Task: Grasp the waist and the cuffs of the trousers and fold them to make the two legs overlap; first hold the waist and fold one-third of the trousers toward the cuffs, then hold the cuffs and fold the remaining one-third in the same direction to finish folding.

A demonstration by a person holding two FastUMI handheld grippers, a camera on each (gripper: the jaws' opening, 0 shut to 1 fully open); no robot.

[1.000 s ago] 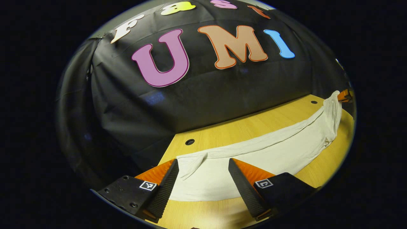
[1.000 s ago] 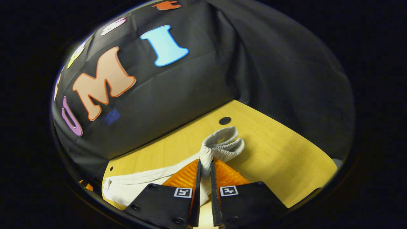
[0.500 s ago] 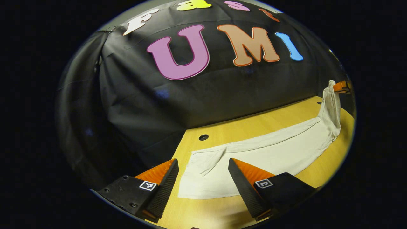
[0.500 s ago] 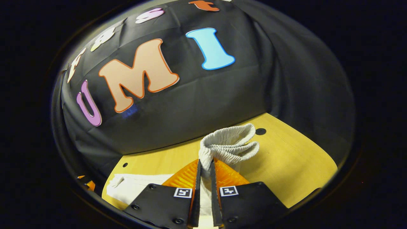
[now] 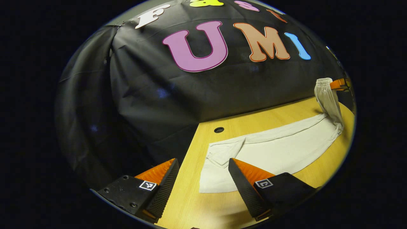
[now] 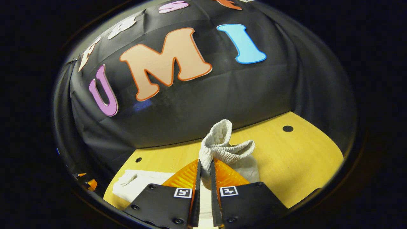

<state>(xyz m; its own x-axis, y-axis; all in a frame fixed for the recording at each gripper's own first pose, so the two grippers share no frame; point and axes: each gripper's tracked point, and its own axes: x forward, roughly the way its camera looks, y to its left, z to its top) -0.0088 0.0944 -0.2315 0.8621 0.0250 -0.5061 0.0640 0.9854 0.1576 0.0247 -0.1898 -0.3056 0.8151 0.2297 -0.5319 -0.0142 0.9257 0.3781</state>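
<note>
Right tool (image 6: pixel 204 165) clamps waist (image 6: pixel 226 147) — raised; left tool (image 5: pixel 203 173) agape.

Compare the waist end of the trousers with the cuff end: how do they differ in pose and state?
The waist end is lifted off the table and bunched, while the cuff end lies flat on it. The right gripper is shut on the waist end; the open left gripper hovers by the cuff end, not gripping it. Both are the same pale cloth.

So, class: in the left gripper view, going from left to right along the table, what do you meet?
Round hole in the table → cuff end of the trousers → flat trouser legs → lifted waistband → right gripper holding it.
</note>
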